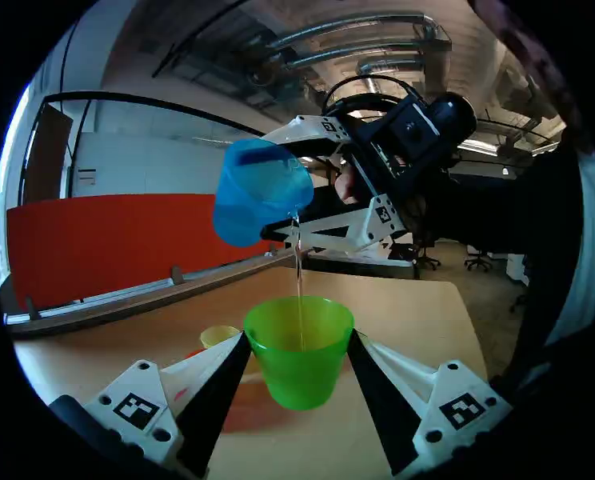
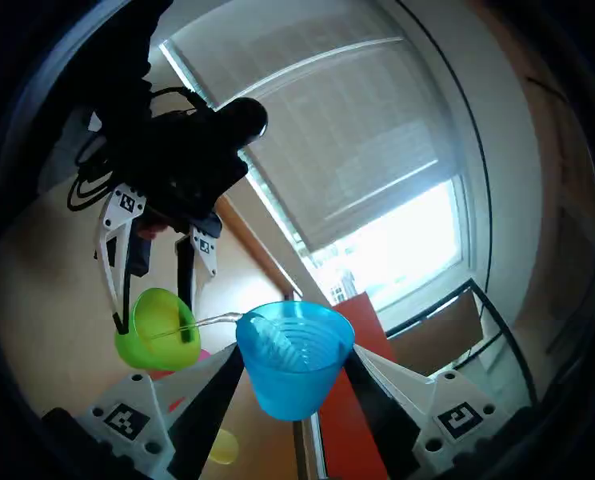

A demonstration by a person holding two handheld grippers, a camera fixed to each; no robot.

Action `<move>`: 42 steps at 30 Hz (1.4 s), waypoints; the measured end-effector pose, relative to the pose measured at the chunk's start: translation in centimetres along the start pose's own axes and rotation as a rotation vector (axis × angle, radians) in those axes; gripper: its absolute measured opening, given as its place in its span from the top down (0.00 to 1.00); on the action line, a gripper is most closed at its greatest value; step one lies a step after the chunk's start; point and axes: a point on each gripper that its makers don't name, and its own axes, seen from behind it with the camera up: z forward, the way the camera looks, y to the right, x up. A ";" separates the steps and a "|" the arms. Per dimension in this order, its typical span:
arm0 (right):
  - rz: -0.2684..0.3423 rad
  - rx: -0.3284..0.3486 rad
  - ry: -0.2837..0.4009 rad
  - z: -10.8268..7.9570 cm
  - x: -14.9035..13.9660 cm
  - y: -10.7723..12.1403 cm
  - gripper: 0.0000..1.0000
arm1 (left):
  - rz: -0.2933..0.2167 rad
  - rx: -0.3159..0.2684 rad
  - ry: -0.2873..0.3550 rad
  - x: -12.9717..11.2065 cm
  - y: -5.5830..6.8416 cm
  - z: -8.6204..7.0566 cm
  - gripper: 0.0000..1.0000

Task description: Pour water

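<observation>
Coded square markers (image 1: 135, 410) sat on the fingers. The left gripper (image 1: 299, 340) was clenched on the upright green cup (image 1: 299, 368) over the table (image 1: 409, 320). The right gripper (image 2: 296, 356) was clamped on the tilted blue cup (image 2: 293, 372), directly above. A thin water stream (image 1: 299, 280) fell into the green cup. A yellow cup (image 1: 217, 334) stood nearby, partly hidden by a finger. Whether the green cup touched the table could not be told.
</observation>
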 end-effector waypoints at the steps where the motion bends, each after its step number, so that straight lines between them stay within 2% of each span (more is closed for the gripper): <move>1: -0.002 0.000 0.000 0.0 0.0 0.0 0.11 | 0.000 0.001 0.001 0.0 0.0 0.0 0.15; 42: -0.069 0.000 -0.019 0.3 -0.5 0.4 0.11 | 0.013 0.005 -0.004 -0.3 0.1 0.2 0.15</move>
